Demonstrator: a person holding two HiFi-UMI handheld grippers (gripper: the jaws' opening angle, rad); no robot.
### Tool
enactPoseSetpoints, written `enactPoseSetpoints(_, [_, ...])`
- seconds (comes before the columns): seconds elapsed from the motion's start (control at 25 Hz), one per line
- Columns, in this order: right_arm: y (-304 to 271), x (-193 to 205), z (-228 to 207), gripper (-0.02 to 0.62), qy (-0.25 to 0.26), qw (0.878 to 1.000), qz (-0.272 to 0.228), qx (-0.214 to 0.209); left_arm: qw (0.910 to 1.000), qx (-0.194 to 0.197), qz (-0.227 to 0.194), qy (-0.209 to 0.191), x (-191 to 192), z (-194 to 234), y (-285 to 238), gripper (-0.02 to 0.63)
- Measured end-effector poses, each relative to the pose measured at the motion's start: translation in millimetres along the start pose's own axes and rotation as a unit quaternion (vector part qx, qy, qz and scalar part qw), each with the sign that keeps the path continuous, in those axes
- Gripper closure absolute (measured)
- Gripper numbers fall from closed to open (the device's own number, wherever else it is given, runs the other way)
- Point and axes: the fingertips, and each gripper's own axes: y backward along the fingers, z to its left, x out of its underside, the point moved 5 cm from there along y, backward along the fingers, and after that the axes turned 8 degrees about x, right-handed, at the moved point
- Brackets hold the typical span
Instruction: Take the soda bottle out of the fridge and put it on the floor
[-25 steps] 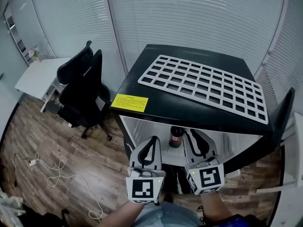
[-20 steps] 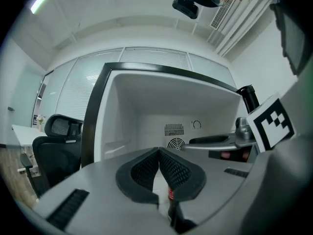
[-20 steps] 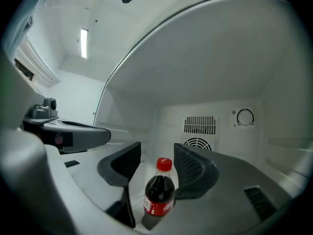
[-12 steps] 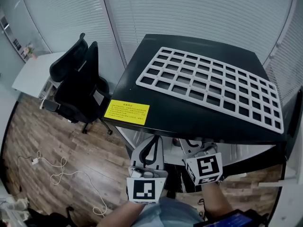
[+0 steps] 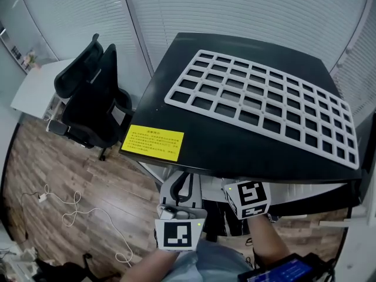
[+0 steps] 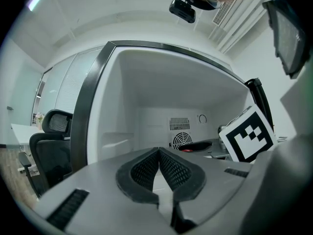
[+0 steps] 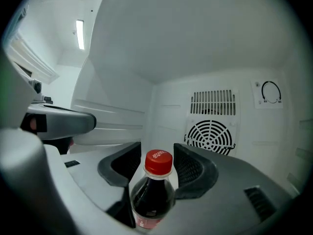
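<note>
Now the right gripper [image 7: 157,156] reaches deeper into the fridge [image 5: 264,157], jaws just opened wide around the bottle [image 7: 151,195] (not gripping it); left gripper [image 6: 159,155], jaws together, holds nothing

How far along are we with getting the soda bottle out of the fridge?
Done: the fridge stands open. In hand: the right gripper is inside, its jaws just opened wide, flanking the soda bottle without pressing it. Left: grip it, lift it out, set it on the floor. The left gripper is shut, empty.
</note>
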Motion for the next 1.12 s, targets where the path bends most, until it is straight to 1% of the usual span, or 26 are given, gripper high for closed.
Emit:
enactPoseSetpoints(0.08, [-4,-2,1,0.377,0.007,1.000,-0.005,0.001,1.0000,-0.003,-0.001,0.001,1,2,0,0.589])
enactPoseSetpoints(0.32, [-10,3,1,0.400,0.017,1.000,0.007,0.002,1.0000,-0.006,0.002,0.003,5,3,2,0.589])
enactPoseSetpoints(0.4, [-12,4,1,0.417,0.017,1.000,0.011,0.002,1.0000,-0.008,0.000,0.003,5,3,3,0.589])
enactPoseSetpoints(0.76, [-24,7,-2,0.425,0.031,0.999,0.028,-0.005,0.9999,-0.011,0.000,0.006,4,3,-3,0.589])
enactPoseSetpoints(1.12, [-20,4,7,0.445,0.045,0.998,0.037,0.001,0.9999,-0.012,0.001,0.005,7,5,8,0.589])
